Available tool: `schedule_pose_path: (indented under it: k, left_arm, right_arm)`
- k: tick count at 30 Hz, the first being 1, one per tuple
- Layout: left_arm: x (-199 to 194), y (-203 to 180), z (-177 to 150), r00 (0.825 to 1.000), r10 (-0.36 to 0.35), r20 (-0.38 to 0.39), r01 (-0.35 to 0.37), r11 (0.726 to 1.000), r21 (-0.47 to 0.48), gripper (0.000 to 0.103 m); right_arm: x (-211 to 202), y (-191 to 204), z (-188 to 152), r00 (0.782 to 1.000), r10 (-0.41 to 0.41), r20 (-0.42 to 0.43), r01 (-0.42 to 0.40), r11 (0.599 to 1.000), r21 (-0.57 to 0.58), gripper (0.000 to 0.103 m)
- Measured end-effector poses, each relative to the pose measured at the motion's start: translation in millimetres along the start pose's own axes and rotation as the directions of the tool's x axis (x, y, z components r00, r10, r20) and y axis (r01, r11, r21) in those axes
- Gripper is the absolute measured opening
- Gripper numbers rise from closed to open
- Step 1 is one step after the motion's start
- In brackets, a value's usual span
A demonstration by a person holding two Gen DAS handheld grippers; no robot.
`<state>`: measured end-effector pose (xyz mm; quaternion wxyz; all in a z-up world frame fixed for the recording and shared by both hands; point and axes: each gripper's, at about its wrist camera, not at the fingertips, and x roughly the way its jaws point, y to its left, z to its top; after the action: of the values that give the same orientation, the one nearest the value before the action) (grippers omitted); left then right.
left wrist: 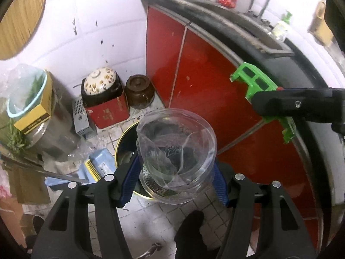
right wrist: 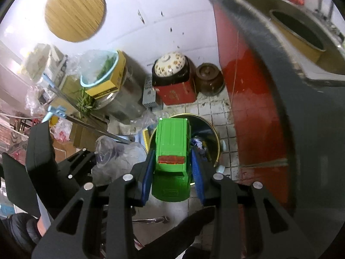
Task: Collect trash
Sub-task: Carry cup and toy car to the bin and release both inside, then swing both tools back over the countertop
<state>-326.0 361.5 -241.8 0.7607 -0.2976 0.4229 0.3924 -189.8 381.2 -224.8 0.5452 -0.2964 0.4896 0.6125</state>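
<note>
Left wrist view: the left gripper has its blue-padded fingers pressed against both sides of a clear, round plastic container, so it is clamped on that container at roughly the container's width. The container hangs over a round black bin with a yellow rim that stands on the white tiled floor; crumpled dark contents show through its transparent wall.

In the right wrist view, the right gripper grips a bright green plastic toy van with an orange-red window strip between its blue pads, jaws narrowed to the van's body. The van sits above the near edge of the same bin, which already holds some scraps of blue and white rubbish. From the left camera the van appears off to the right, in front of the red cabinet doors.

Around the bin (all on the floor by the white tiled wall) stand a red box topped by an upturned floral ceramic bowl, a brown glazed lidded jar, a steel pot and a yellow carton whose black band carries lettering too blurred to read. A round bamboo board hangs on the wall.
</note>
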Motion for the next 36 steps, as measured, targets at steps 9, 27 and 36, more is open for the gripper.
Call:
schedule_pose_path:
  k: [9,27,36]
  left_arm:
    - [37.8,19.1,1.7,1.000,-0.012,-0.013,0.012,1.000,-0.008,0.087]
    - [-37.0,-33.8,5.6,1.000,0.008,0.028,-0.011,0.993,0.119,0.093]
    - [-113.4,-218.9,14.5,0.972,-0.231,0.029,0.196,0.881,0.431,0.096]
  right_arm:
    - [35.8,-1.4,22.2,1.000,-0.011,-0.007,0.011,1.000,-0.003,0.084]
    - [-86.8,-32.1,-22.2,0.990,-0.089,0.105,0.082,0.994,0.068,0.091]
    - [-273.0,-101.3,-141.6,0.876,-0.413,0.248,0.329,0.889,0.318,0.095]
